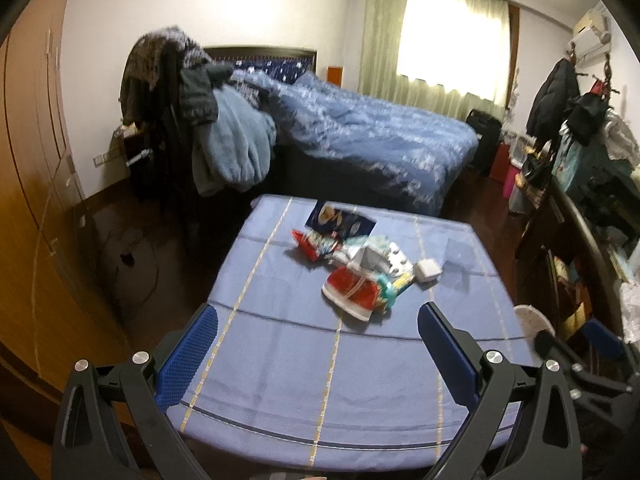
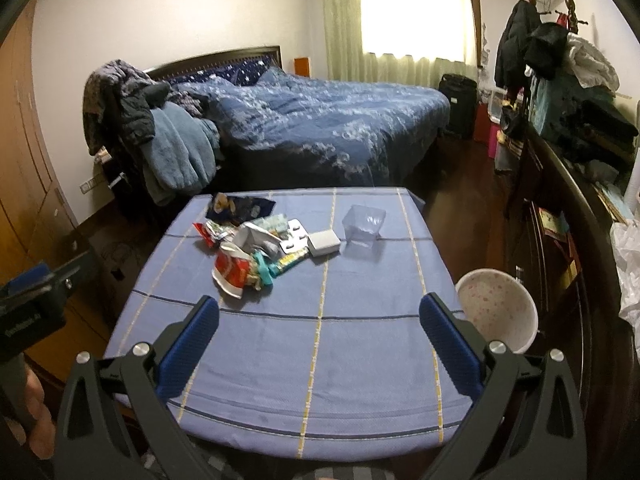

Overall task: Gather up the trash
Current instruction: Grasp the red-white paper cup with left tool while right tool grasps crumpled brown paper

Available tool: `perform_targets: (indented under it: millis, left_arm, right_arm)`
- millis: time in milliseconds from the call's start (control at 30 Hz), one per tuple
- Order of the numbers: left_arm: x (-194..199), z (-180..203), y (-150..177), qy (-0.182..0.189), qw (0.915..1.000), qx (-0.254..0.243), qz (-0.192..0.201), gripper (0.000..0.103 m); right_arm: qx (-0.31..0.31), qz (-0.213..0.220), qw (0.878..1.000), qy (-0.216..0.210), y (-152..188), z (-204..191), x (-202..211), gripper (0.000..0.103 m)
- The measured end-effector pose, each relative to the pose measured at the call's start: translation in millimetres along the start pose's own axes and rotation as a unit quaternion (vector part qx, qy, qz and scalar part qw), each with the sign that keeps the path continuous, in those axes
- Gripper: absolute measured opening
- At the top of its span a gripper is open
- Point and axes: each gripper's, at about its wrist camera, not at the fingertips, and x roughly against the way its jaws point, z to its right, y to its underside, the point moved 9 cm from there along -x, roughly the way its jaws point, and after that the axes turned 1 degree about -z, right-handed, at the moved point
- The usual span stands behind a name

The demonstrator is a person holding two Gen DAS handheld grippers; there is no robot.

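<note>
Both tongs, left tongs (image 1: pixel 318 330) and right tongs (image 2: pixel 319 320), spread wide and empty above near table (image 2: pixel 360 380) edge, wrapper pile (image 2: pixel 248 252) mid-table, ahead and left of right tongs, bin (image 2: pixel 496 314) at table's right side.

A blue striped cloth (image 2: pixel 320 360) covers the surface. Beyond the tongs lie crumpled wrappers (image 2: pixel 236 268), a small white box (image 2: pixel 323 242) and a clear plastic tub (image 2: pixel 363 222).
</note>
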Motion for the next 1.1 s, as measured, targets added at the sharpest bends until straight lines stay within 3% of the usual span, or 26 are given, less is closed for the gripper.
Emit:
perform_targets:
  millis: [133,533,767,800,933,1033,1100]
  left_arm:
    - [-40.1,2.4,14.9,0.001,0.9994,-0.005,-0.033,0.100]
    - [-188.3,34.9,7.9,-0.002,0.9943,-0.037,-0.100,0.099]
    - [-238.8,45.6,13.9,0.009,0.9915,-0.025,-0.127,0.099]
    - [-241.4,45.0,14.4,0.009,0.9914,-0.024,-0.128,0.098]
    - [-248.2,43.0,14.2,0.026,0.9909,-0.012,-0.131,0.075]
    - [-249.0,42.1,11.2,0.035,0.9920,-0.006,-0.121,0.066]
    - [-249.1,41.7,6.4,0.030,0.9934,-0.011,-0.110,0.051]
  right_arm:
    - [-0.013,-0.024,1.000,-0.001,7.1,12.4,-27.1,0.100]
    - [-0.044,-0.078,0.996,-0.001,20.8,48.2,-86.0,0.100]
    - [-0.042,-0.090,0.995,-0.007,24.2,52.4,-103.7,0.100]
    - [-0.042,-0.092,0.995,-0.008,24.2,51.9,-105.4,0.100]
    - [-0.034,-0.089,0.995,-0.009,18.8,49.3,-117.8,0.100]
    - [-0.026,-0.081,0.996,-0.013,9.0,46.4,-132.3,0.100]
    - [-0.028,-0.087,0.996,-0.023,3.8,42.3,-148.1,0.100]
